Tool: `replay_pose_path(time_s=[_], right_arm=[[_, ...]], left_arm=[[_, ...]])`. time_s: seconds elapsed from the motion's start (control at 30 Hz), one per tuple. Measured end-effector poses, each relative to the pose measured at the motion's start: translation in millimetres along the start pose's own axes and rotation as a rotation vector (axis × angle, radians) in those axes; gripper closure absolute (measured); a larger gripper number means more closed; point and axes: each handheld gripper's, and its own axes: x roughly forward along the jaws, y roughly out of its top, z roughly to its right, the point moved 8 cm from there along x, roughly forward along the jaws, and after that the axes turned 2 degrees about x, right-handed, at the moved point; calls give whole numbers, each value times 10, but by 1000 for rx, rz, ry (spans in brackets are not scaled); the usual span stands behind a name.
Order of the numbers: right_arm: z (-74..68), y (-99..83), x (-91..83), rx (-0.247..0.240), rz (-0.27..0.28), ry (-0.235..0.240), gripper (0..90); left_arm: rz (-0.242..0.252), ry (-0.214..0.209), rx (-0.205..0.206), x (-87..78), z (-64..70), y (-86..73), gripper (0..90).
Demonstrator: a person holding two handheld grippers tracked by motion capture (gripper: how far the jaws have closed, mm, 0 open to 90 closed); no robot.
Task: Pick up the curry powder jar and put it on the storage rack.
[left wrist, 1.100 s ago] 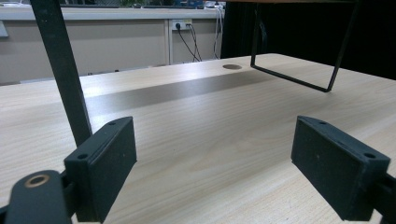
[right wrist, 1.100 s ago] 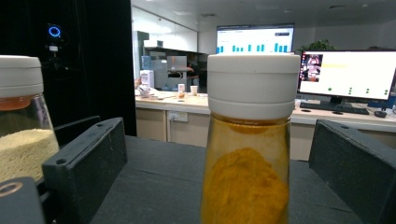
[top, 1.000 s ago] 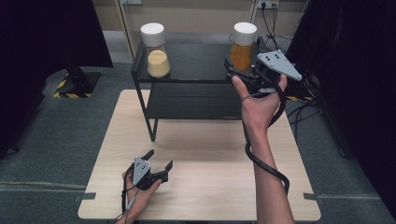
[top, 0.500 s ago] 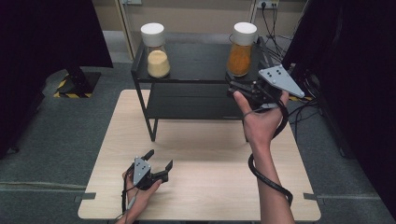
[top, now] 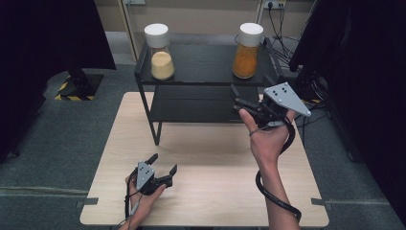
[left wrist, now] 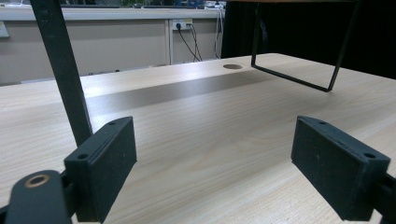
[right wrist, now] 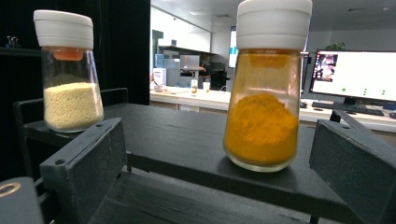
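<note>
The orange spice jar [top: 248, 51] stands upright just beyond the wide-open, empty right gripper [top: 242, 102], seemingly centred between its jaws.

Even overhead light over my table [top: 210, 158]; soft shelf shadow, dark edges; my near jaws blurred.

no readable text, labels, brands or numbers on anything in view
</note>
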Motion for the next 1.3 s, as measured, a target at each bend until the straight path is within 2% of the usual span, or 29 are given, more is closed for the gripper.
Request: replay_pose_path(time_s=[0.77,1.3], right_arm=[[6,-496,-192,10,-50,22,41],[63,-704,-353,16,-69,18,40]], left_arm=[[0,1,1,0,1,0,136],[1,2,1,0,4,0,136]])
